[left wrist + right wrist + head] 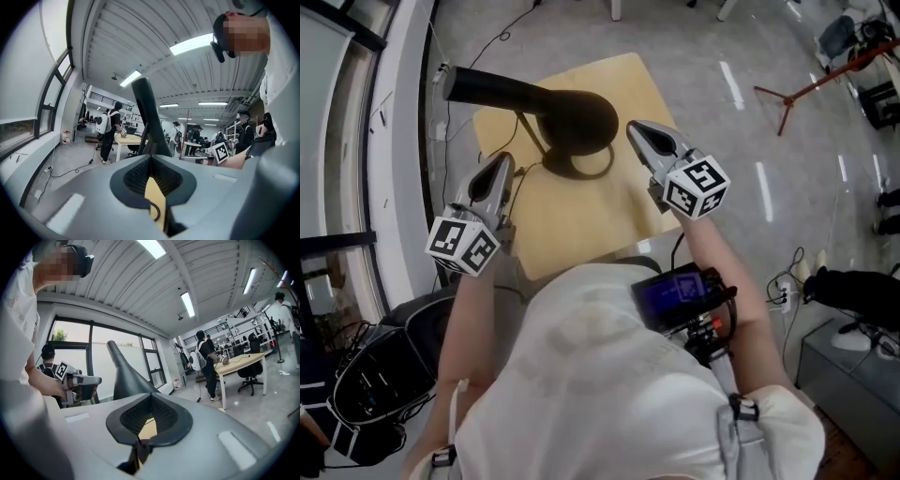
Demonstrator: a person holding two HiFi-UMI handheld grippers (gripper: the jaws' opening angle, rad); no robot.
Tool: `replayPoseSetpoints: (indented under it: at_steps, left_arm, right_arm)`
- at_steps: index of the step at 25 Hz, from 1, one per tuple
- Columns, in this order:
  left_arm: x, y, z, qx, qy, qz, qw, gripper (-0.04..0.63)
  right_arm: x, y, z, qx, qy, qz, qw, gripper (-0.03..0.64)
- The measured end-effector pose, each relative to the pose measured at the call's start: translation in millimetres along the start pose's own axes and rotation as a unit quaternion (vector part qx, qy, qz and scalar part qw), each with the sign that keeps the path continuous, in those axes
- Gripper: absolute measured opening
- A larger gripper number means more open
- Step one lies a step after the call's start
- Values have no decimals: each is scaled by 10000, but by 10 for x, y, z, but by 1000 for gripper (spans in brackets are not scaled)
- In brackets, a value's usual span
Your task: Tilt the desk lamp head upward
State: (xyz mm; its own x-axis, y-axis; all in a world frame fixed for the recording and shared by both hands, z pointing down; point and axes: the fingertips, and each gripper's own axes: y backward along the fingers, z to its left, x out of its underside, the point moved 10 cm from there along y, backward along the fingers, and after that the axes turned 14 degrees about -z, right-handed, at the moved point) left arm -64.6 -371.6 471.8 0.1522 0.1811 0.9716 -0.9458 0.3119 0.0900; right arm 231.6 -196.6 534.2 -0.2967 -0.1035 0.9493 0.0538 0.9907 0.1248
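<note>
Desk lamp (572, 117): on the small wooden table (619, 80), between my two claws | left gripper (504, 161): jaws closed, nothing held, lamp ahead to its right | right gripper (635, 128): jaws closed, empty, lamp just beside its tip, leftward.

The person's left grey hand-held gripper (507, 161) and right grey hand-held gripper (634, 127) reach forward on bare forearms, roughly level, with their tips angled slightly toward each other. Each gripper's jaws are pressed together, and each marker cube sits nearest the body.
</note>
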Motion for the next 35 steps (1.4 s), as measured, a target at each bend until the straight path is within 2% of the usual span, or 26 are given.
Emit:
replayPoseSetpoints:
  at_steps: [4, 8, 18, 24, 29, 32, 35]
  left_arm:
    - [-27, 108, -331, 126, -42, -20, 9999, 15]
    - [-299, 144, -165, 137, -95, -148, 9998, 31]
    - [-829, 9, -164, 423, -474, -324, 9975, 60]
    - [-1186, -127, -82, 708, -586, -394, 9950, 122]
    - [-1405, -344, -52, 1253, -672, -166, 9897, 256]
    - [-1515, -488, -17, 1505, -873, 20, 9847, 270]
    - [-1605, -611, -50, 1838, -1186, 248, 9755, 272]
  right_arm:
    - [-111, 468, 46, 131, 16, -113, 9998, 11]
    - [-160, 450, 125, 133, 27, -177, 9998, 11]
    - [-168, 592, 160, 170, -207, -233, 9994, 12]
    - [-125, 566, 163, 40, -497, -262, 9984, 12]
    - [-125, 519, 112, -29, -783, -320, 9964, 72]
    - [-145, 467, 97, -106, -843, -293, 9960, 112]
    - [-136, 411, 46, -228, -1150, -261, 9928, 173]
